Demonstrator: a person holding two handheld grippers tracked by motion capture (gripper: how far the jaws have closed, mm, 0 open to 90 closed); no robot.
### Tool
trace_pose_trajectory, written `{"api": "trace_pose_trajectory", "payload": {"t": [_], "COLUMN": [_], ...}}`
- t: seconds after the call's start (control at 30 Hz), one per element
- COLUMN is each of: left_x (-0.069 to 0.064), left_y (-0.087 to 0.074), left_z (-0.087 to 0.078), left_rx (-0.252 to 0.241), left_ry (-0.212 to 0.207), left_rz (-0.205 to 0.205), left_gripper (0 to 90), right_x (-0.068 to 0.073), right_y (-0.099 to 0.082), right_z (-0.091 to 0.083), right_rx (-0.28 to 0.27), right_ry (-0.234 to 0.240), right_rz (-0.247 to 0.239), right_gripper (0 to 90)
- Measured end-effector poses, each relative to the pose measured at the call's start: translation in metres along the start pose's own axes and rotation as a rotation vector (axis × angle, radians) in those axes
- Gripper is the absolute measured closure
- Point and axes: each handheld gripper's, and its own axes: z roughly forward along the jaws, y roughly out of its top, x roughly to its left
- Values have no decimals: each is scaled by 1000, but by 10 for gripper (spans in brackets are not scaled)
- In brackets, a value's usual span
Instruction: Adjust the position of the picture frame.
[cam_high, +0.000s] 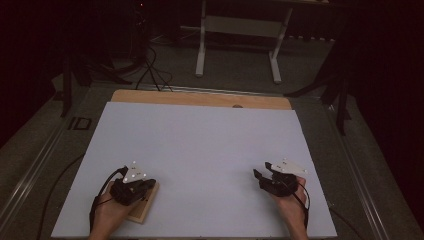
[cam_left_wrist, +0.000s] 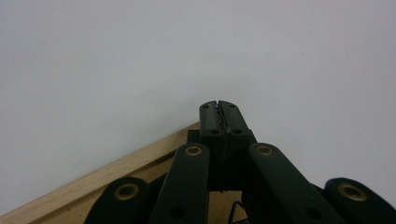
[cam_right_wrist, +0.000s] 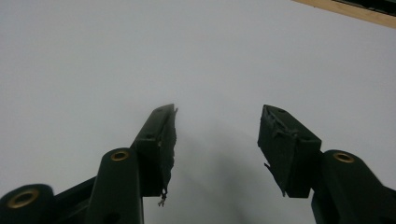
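Note:
My left gripper (cam_high: 149, 183) rests over a small wooden board (cam_high: 145, 209) near the table's front left. In the left gripper view the jaws of this gripper (cam_left_wrist: 218, 106) are pressed together with nothing between them, and the board's pale wooden edge (cam_left_wrist: 116, 168) runs under them. My right gripper (cam_high: 260, 175) is held in a hand at the front right, above the white sheet. Its jaws stand wide apart in the right gripper view (cam_right_wrist: 217, 135), with only the white surface between them.
A large white sheet (cam_high: 200, 150) covers the table, with a strip of bare wood (cam_high: 200, 98) at the far edge. Beyond the table stand a white frame's legs (cam_high: 237, 45) and cables (cam_high: 150, 70) on the dark floor.

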Motion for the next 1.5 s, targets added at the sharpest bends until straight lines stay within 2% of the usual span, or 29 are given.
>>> {"api": "trace_pose_trajectory", "payload": {"t": [0.47, 0.67, 0.8, 1.3, 1.5], "left_x": [0, -1, -4, -7, -12], "left_y": [12, 19, 24, 38, 49], "left_z": [12, 19, 22, 37, 46], "left_rx": [6, 4, 10, 2, 14], "left_ry": [-31, -29, -12, -17, 0], "left_rz": [6, 11, 40, 42, 61], "left_gripper": [898, 898, 898, 898, 898], "right_x": [-2, -2, -3, -3, -4], "right_y": [0, 0, 0, -1, -1], "right_z": [-1, -2, -2, -2, -3], "right_rx": [-4, -4, -5, -8, -9], "right_ry": [-5, -6, -6, -10, -10], "right_rz": [5, 6, 7, 10, 12], "right_gripper": [460, 460, 460, 461, 461]}}
